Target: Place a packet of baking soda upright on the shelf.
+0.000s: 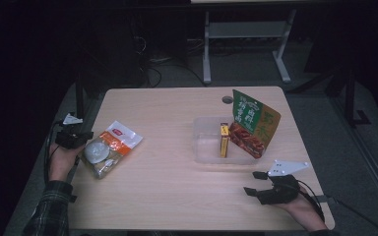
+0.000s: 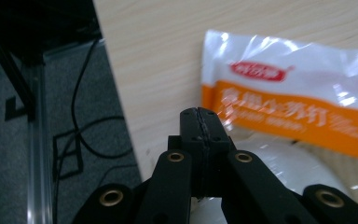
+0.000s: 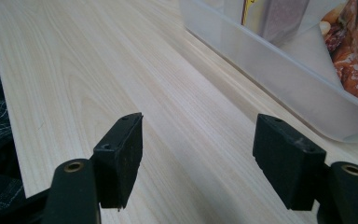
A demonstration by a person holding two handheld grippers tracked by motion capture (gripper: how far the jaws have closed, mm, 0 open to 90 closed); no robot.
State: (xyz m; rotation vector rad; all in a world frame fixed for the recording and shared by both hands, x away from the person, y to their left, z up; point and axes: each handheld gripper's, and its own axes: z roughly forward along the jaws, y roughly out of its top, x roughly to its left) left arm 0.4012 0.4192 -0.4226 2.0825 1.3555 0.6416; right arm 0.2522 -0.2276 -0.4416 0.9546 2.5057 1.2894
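Observation:
A snack bag (image 1: pixel 110 147) with a white top, an orange band and clear plastic over pale round pieces lies at the table's left. My left gripper (image 1: pixel 81 141) is at its left edge. In the left gripper view its jaws (image 2: pixel 200 123) are pressed flat together where the snack bag (image 2: pixel 298 102) begins, with clear film running under them. My right gripper (image 1: pixel 253 183) rests near the front right of the table, open, pointing at the clear plastic bin (image 1: pixel 199 147). The right gripper (image 3: pixel 198 158) has only bare wood between its pads.
The bin (image 3: pixel 279 60) holds an upright yellow box (image 1: pixel 224 140) and a tall green and orange pouch (image 1: pixel 253 123) leaning at its right. A small round hole (image 1: pixel 227 100) sits near the table's far edge. The table's left edge (image 2: pixel 121 116) drops to a floor with cables.

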